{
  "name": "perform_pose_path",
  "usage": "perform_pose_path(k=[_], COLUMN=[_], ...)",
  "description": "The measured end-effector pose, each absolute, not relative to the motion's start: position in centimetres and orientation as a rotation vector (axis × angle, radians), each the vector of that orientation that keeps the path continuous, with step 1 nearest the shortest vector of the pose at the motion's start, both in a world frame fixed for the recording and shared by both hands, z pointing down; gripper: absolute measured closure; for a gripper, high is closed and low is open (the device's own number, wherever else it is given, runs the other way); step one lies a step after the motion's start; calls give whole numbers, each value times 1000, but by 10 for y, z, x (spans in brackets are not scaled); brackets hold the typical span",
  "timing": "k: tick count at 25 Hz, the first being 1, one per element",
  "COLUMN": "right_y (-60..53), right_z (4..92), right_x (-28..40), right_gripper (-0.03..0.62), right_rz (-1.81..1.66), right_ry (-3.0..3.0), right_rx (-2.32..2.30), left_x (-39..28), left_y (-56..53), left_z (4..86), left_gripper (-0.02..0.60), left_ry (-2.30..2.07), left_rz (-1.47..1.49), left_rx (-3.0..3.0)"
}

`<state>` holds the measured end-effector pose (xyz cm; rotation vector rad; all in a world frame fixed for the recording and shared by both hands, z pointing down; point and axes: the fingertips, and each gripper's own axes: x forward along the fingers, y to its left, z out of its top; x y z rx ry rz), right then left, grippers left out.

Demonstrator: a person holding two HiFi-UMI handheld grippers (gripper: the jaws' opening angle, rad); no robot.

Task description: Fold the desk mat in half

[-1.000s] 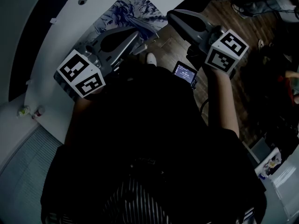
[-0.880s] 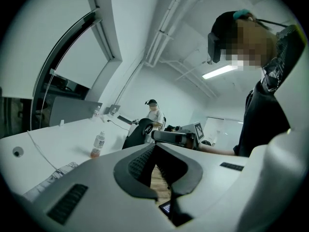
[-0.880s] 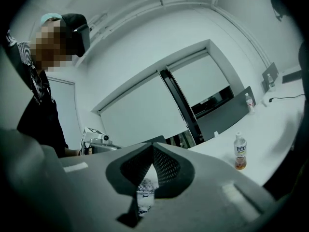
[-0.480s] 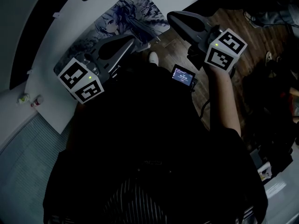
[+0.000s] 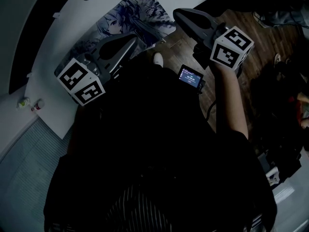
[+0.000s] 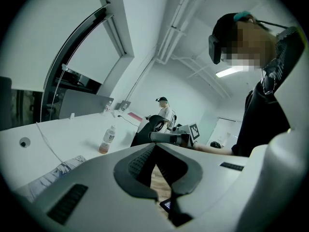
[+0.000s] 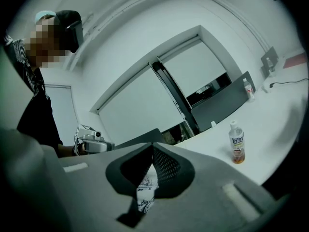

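**matwatcher:** Compared with a second ago, the left gripper [image 5: 137,38] has slid back a bit toward the person in the head view. That leaves more of the desk mat [image 5: 140,11] print uncovered. The right gripper [image 5: 176,14] has only nudged over a touch.

**foldfan:** ok, how are the hands sitting, left to right?

**matwatcher:** On the left, the gripper has its marker cube nearest the body and points up and to the right in the head view. It's close to level, with its tip over the near edge of the mat. The jaws are closed tip to tip with nothing pinched. In the left gripper view you just see the wooden floor [image 5: 179,46] and a small screen [image 5: 189,76] through the gap behind the tips. The arm behind it is lost against the dark clothing.

**foldfan:** and the mat?

**matwatcher:** It's flat and unfolded on the white surface [image 5: 72,23], running along the rim nearest the person. It lies between the two tips, nearer the left one. Can't tell if the left tip actually touches it.

**foldfan:** right side?

**matwatcher:** A bare forearm [image 5: 231,100] reaches up from the lower right to the cube. That gripper aims up and left toward the mat's right end, but it's out over the floor, just off the surface. Its jaws are pressed together too, holding nothing, and the mat's print only shows through the gap behind them. A bottle [image 7: 236,141] stands farther off on the surface.
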<state>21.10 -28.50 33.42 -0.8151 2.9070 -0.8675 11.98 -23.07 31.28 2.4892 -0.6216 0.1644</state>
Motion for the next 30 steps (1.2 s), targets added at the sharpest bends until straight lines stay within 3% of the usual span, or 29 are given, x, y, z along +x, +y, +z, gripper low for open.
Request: perform_pose_path(k=[11, 23, 30], right_y=[-313, -356, -365], right_z=[366, 474, 563], right_x=[225, 217, 218], right_gripper=[589, 585, 485], right_rz=[-954, -1184, -1380], right_ry=[2881, 2935, 2993], right_rx=[-1045, -1232, -1389], left_x=[114, 65, 24], left_y=[-269, -281, -287], left_z=[308, 332, 343], left_gripper=[572, 572, 572], left_ry=[-540, -591, -649], left_rz=[150, 150, 135], left_rx=[2519, 2437, 2388])
